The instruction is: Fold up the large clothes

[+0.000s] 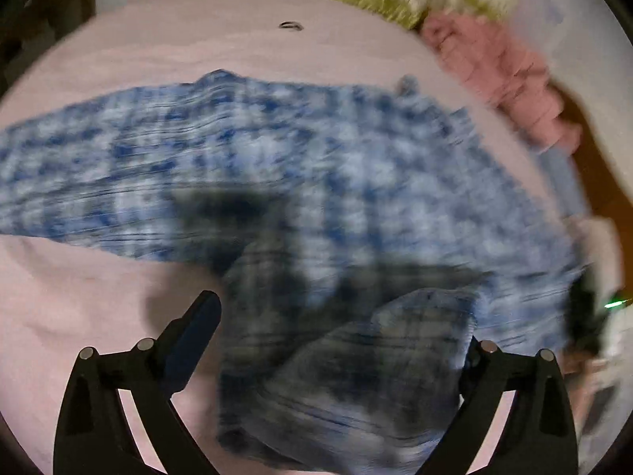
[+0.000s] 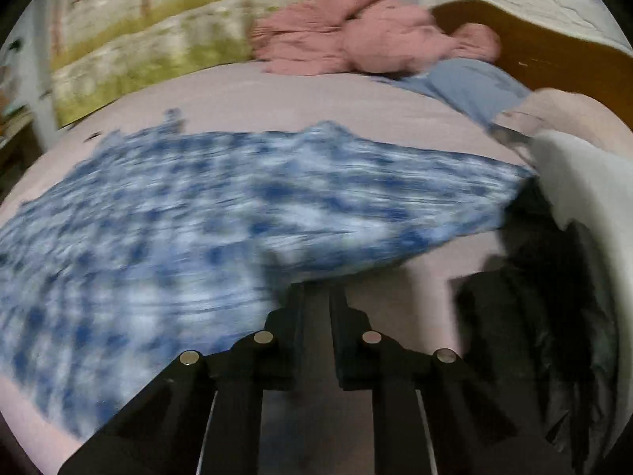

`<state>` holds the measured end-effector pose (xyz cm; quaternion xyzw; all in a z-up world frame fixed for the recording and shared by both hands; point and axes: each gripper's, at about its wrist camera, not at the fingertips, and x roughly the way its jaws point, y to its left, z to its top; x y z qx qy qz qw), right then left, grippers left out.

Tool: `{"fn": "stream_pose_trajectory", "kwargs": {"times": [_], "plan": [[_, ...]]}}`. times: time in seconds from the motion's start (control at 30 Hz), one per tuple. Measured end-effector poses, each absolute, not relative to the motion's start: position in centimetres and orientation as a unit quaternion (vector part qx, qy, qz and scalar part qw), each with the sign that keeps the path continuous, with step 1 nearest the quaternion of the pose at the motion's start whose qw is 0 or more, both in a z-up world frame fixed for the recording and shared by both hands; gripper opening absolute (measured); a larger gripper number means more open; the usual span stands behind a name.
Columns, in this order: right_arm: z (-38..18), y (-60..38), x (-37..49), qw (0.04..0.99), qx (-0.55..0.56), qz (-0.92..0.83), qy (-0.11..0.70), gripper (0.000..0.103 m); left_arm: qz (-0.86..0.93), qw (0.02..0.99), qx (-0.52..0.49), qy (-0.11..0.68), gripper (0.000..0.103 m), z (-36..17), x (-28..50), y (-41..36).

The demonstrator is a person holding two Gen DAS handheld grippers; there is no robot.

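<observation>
Your left gripper [image 1: 336, 340] gapes wide over a raised fold of the shirt [image 1: 245, 158] spread on the bed [image 1: 99, 285], your right gripper [image 2: 316, 301] nearly closed, empty at its edge: mid-fold, so regrip next.

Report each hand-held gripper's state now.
Left hand-held gripper: open, jaws wide around a raised fold of the blue plaid garment.
Right hand-held gripper: nearly shut, holding nothing visible.

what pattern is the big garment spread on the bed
Blue and white plaid garment, blurred but clearest in the right wrist view.
</observation>
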<state>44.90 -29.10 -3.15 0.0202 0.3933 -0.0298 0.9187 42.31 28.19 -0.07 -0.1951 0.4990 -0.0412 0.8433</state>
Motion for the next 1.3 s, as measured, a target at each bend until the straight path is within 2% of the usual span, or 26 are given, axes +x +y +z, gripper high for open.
{"fn": "stream_pose_trajectory", "kwargs": {"times": [0.07, 0.3, 0.37, 0.4, 0.43, 0.5, 0.67, 0.7, 0.73, 0.77, 0.8, 0.83, 0.97, 1.03, 1.17, 1.2, 1.27, 1.3], "plan": [[-3.8, -30.2, 45.1, 0.911, 0.055, -0.009, 0.409, 0.009, -0.068, 0.847, -0.219, 0.481, 0.098, 1.0, 41.8, 28.7], [-2.2, -29.8, 41.1, 0.928, 0.083, 0.042, 0.360, 0.010, -0.075, 0.895, -0.205, 0.389, 0.099, 5.1, 39.0, 29.6], [-1.6, -29.3, 39.6, 0.929, 0.096, 0.058, 0.353, 0.021, -0.061, 0.903, -0.184, 0.384, 0.100, 5.3, 37.7, 29.5], [-1.5, -29.1, 39.1, 0.928, 0.099, 0.065, 0.353, 0.040, -0.056, 0.906, -0.168, 0.385, 0.100, 5.1, 36.9, 29.2], [-1.4, -29.0, 38.5, 0.928, 0.100, 0.073, 0.353, 0.062, -0.051, 0.909, -0.154, 0.384, 0.102, 4.6, 36.0, 28.8], [-1.5, -28.7, 37.2, 0.929, 0.101, 0.082, 0.348, 0.068, -0.042, 0.909, -0.134, 0.393, 0.102, 2.8, 34.6, 28.2], [-3.9, -29.1, 36.6, 0.917, 0.113, 0.069, 0.377, 0.068, -0.036, 0.895, -0.150, 0.419, 0.101, -2.5, 33.6, 27.5], [-4.4, -29.3, 36.8, 0.912, 0.125, 0.071, 0.385, 0.068, -0.041, 0.894, -0.161, 0.415, 0.087, -3.2, 33.5, 27.6], [-4.6, -29.6, 36.9, 0.909, 0.135, 0.075, 0.386, 0.067, -0.046, 0.893, -0.173, 0.412, 0.052, -3.7, 33.4, 27.7], [-4.7, -29.8, 36.8, 0.908, 0.144, 0.085, 0.383, 0.063, -0.049, 0.892, -0.180, 0.412, 0.027, -4.1, 33.2, 27.9], [-4.6, -29.9, 36.7, 0.908, 0.151, 0.100, 0.378, 0.032, -0.051, 0.891, -0.184, 0.412, 0.003, -4.3, 33.1, 28.1], [-4.5, -29.9, 36.6, 0.908, 0.148, 0.102, 0.378, 0.005, -0.045, 0.899, -0.182, 0.396, 0.001, -4.2, 32.8, 28.2], [-3.0, -30.0, 35.0, 0.929, 0.116, 0.078, 0.343, 0.005, -0.049, 0.916, -0.211, 0.339, 0.001, -2.0, 30.5, 30.5], [-1.7, -30.3, 33.7, 0.936, 0.113, 0.065, 0.327, 0.004, -0.071, 0.908, -0.231, 0.341, 0.001, -1.1, 29.8, 31.6], [-0.7, -30.1, 32.7, 0.934, 0.095, 0.056, 0.340, 0.004, -0.048, 0.906, -0.173, 0.384, 0.002, -0.9, 29.3, 30.4], [-0.9, -29.7, 32.7, 0.934, 0.078, 0.046, 0.346, 0.004, -0.034, 0.909, -0.146, 0.389, 0.006, -1.1, 29.3, 29.7], [-1.6, -29.4, 32.7, 0.934, 0.054, 0.028, 0.353, 0.004, 0.009, 0.920, -0.080, 0.384, 0.025, -1.4, 29.1, 28.4], [-1.8, -29.4, 32.6, 0.935, 0.046, 0.019, 0.352, 0.005, 0.031, 0.927, -0.058, 0.370, 0.048, -1.4, 28.8, 28.0]]}}
